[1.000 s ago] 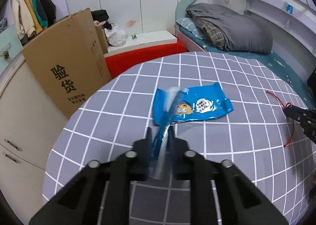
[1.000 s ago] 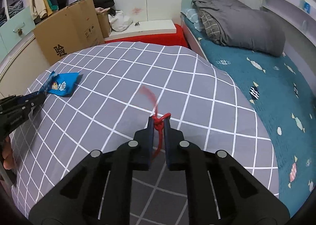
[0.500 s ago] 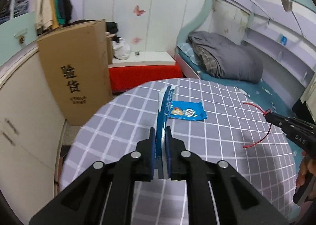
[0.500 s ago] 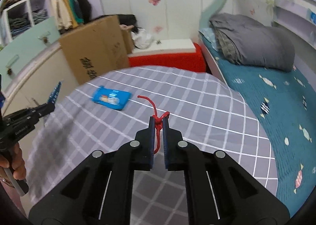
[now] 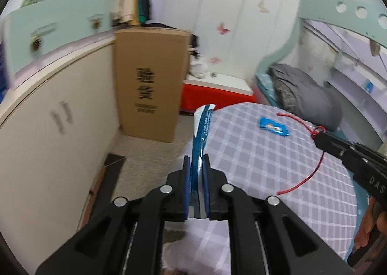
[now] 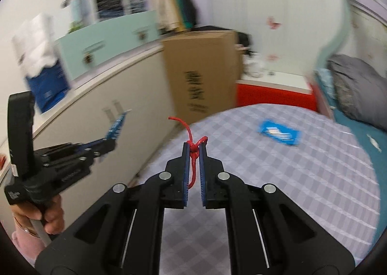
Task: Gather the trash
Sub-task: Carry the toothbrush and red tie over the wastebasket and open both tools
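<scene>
Pinching a blue wrapper [image 5: 202,134] and red string [image 6: 192,151], both jaws face a "验货" carton [image 5: 150,81].

Wrapper [image 5: 274,126] on bed [image 5: 266,159]; box [image 5: 150,81] behind

Both cams ride my handheld grippers, fisheye, looking fwd along the fingers and angled down, right above the checked bedcover [image 5: 278,154]. Left cam faces the cardboard box [image 5: 150,81] w/ the right gripper [image 5: 316,136] at its right edge. Right cam sees the same box, cover, plus the left gripper [image 6: 111,141] at its left.
</scene>
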